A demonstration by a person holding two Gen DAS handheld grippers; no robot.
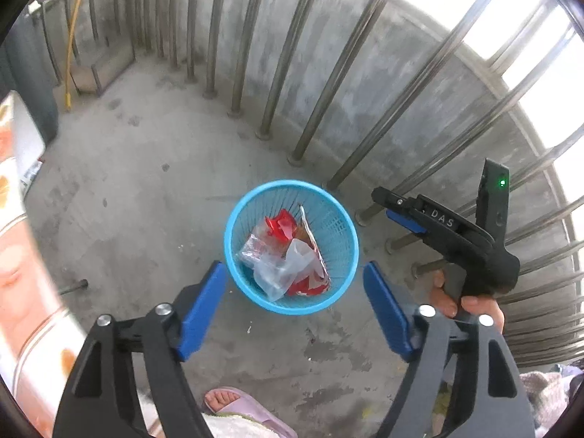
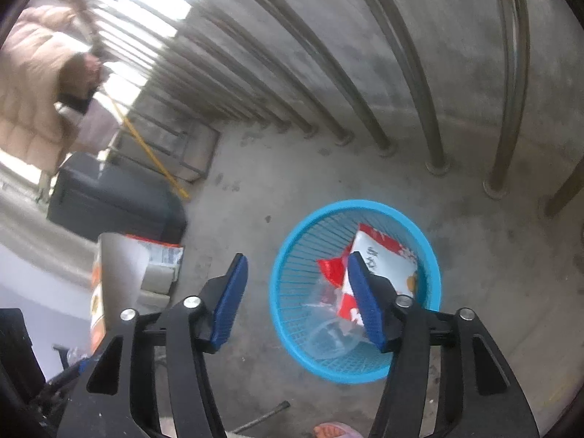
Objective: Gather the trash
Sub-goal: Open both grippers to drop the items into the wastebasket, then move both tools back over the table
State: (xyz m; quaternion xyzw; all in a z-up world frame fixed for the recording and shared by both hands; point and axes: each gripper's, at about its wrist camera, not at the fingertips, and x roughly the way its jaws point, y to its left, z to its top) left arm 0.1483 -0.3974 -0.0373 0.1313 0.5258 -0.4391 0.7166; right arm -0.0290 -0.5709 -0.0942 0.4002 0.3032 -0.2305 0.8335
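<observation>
A blue plastic basket (image 1: 339, 226) stands on the concrete floor and holds red wrappers (image 1: 279, 224) and clear plastic bags (image 1: 272, 268). My left gripper (image 1: 294, 294) is open and empty above the basket's near rim. The right gripper shows in the left wrist view (image 1: 401, 210), held by a hand to the right of the basket. In the right wrist view the basket (image 2: 288, 262) holds a white and red snack bag (image 2: 387, 259) and clear plastic (image 2: 328, 328). My right gripper (image 2: 297, 281) is open and empty above the basket's left edge.
A steel railing (image 1: 292, 84) on a concrete kerb runs behind the basket. A dark bin (image 2: 113, 197) and a cardboard box (image 2: 120, 266) stand at the left. A yellow pole (image 2: 153, 146) leans in the corner. My slippered foot (image 1: 233, 403) is near the bottom.
</observation>
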